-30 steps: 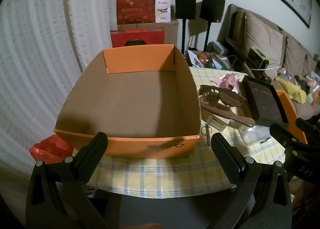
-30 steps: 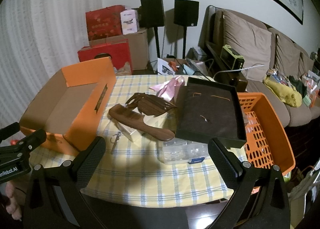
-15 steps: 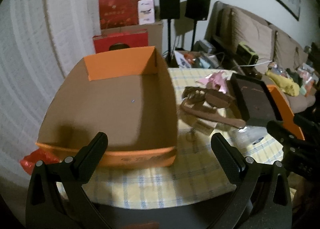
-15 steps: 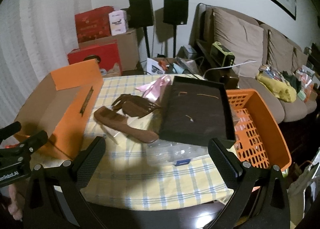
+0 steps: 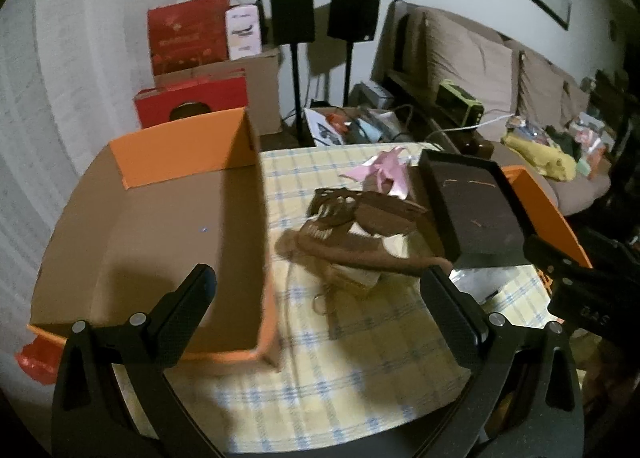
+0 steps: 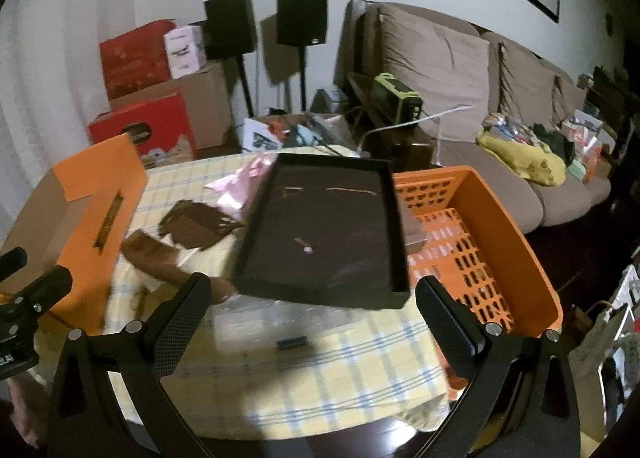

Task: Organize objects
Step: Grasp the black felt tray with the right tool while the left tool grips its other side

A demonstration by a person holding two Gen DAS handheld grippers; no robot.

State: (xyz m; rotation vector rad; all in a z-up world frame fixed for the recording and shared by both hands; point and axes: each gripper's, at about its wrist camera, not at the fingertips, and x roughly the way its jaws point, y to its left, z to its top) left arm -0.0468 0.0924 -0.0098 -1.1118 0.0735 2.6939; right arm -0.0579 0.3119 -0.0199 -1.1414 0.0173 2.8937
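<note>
An orange cardboard box (image 5: 160, 242) fills the left of the left view; an orange basket (image 6: 492, 242) sits at the right of the right view, a black tray (image 6: 332, 234) at its centre. Wooden combs (image 5: 360, 226) lie between box and tray. Left gripper (image 5: 320, 298) and right gripper (image 6: 312, 306) hang spread wide, holding nothing.

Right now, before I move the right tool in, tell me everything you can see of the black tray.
The black tray is a shallow rectangle with low raised walls and a dark, matte, felt-like floor. A few thin bits, too small to identify, lie on that floor. It sits tilted, its right edge propped on the orange basket, its near edge over clear plastic packaging. It lies ahead of the open right tool, which is not touching it.
</note>
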